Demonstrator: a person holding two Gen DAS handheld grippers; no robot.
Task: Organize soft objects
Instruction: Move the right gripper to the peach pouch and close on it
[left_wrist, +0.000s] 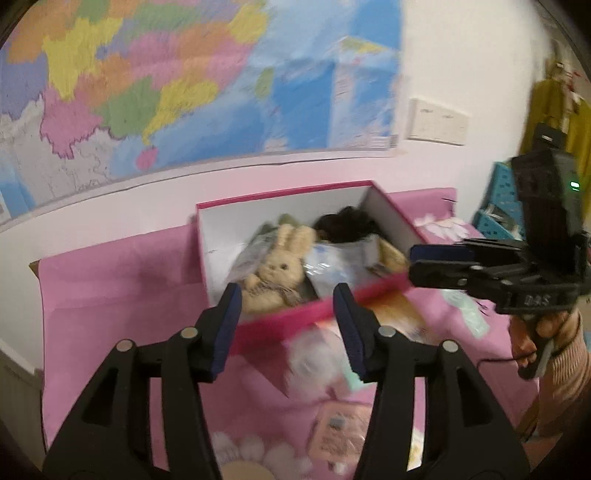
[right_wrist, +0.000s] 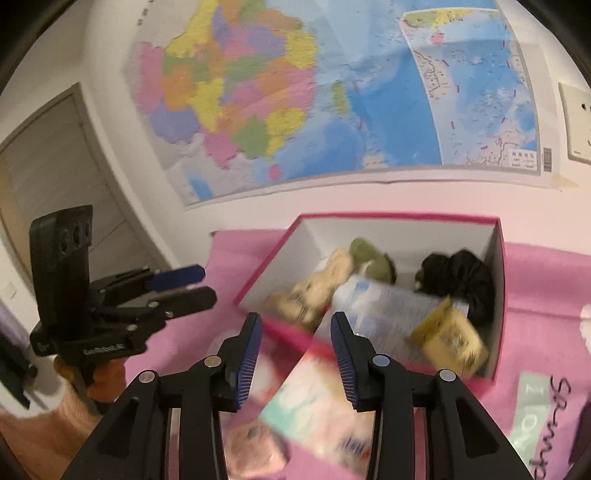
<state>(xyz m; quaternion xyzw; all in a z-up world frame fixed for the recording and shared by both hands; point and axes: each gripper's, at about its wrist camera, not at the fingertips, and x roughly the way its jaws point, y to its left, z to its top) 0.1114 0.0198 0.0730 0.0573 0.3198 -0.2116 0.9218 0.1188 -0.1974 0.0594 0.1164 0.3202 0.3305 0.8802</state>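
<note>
Beside the pink box: both grippers hang empty, soft items half sorted.

Left wrist view: left gripper has jaws partly open, nothing between them, just short of the pink box; plush rabbit lies inside the box near its front wall, light and squashy, best pinched at the torso. Right wrist view: right gripper is partly open, empty; tissue pack lies outside the box against its front wall, film probably slippery, so grip across the short sides.
</note>
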